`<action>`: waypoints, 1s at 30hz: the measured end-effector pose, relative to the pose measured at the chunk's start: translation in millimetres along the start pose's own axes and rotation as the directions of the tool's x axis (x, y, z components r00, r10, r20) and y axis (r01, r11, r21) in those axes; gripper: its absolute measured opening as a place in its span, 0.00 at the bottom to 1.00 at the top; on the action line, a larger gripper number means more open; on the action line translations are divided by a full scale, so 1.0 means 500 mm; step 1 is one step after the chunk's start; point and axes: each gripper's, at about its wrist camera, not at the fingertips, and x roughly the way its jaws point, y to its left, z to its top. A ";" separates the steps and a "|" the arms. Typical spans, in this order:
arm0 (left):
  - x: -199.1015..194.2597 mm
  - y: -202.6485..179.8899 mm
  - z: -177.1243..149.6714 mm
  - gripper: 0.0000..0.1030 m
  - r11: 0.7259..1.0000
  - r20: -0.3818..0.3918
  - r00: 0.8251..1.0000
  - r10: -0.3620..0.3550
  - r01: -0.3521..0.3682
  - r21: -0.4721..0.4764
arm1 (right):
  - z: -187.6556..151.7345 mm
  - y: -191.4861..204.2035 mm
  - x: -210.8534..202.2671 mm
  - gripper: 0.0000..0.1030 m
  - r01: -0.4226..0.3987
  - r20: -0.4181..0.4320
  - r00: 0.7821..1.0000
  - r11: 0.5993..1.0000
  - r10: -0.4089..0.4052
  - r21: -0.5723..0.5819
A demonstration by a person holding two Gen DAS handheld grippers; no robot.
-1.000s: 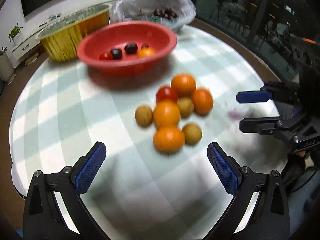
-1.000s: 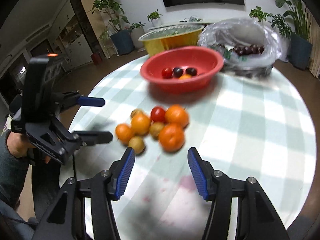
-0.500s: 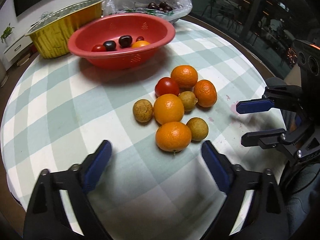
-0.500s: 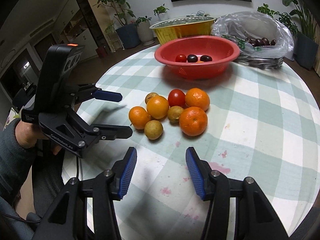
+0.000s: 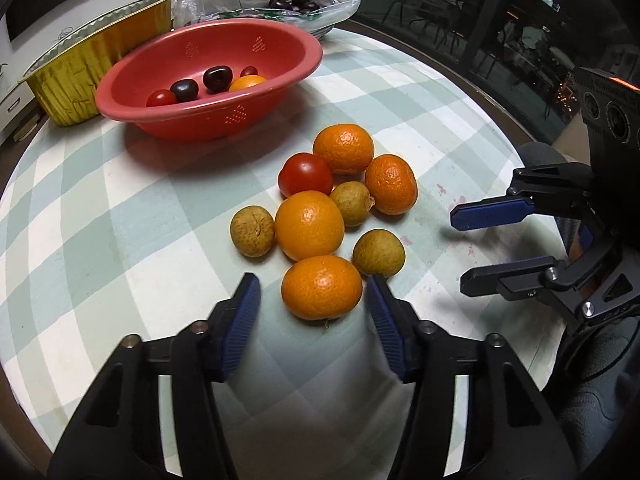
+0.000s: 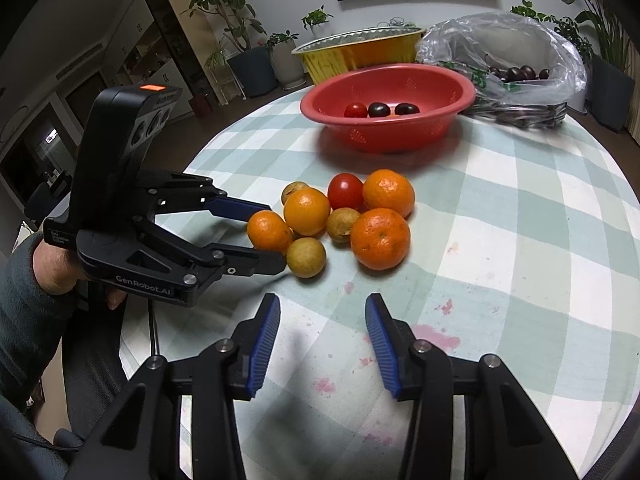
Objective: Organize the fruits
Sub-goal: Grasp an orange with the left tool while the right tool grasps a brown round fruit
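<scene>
Left gripper (image 5: 312,300) jaws just closing around nearest orange (image 5: 322,293), pads seemingly not yet pressing; right gripper (image 6: 322,336) part-spread, empty, jaws closing, near fruit pile on checked tablecloth (image 6: 520,240)

Left wrist view: looks steeply down along own fingers, close over fruit cluster (image 5: 332,216), red bowl (image 5: 208,80) beyond; right gripper (image 5: 472,248) visible at right edge. Right wrist view: similar downward tilt, slightly farther back, facing room wall and plants; left gripper (image 6: 272,236) at left. Both share checked tablecloth (image 6: 520,240), cluster, bowl, gold tray (image 6: 360,54), bag (image 6: 512,52).
</scene>
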 end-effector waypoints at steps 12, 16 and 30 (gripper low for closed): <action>-0.002 -0.006 -0.006 0.34 1.000 0.015 1.000 -0.007 0.007 -0.006 | 0.013 0.007 0.023 0.43 0.008 -0.012 1.000 1.000 -0.008 -0.010; -0.011 -0.006 -0.020 0.34 1.000 0.022 1.000 -0.017 0.017 -0.026 | 0.025 0.012 0.037 0.41 0.016 -0.017 1.000 1.000 -0.016 -0.009; -0.024 0.004 -0.036 0.34 0.996 0.032 0.999 -0.013 0.015 -0.087 | 0.042 0.028 0.086 0.31 0.074 -0.044 0.996 0.996 -0.076 -0.046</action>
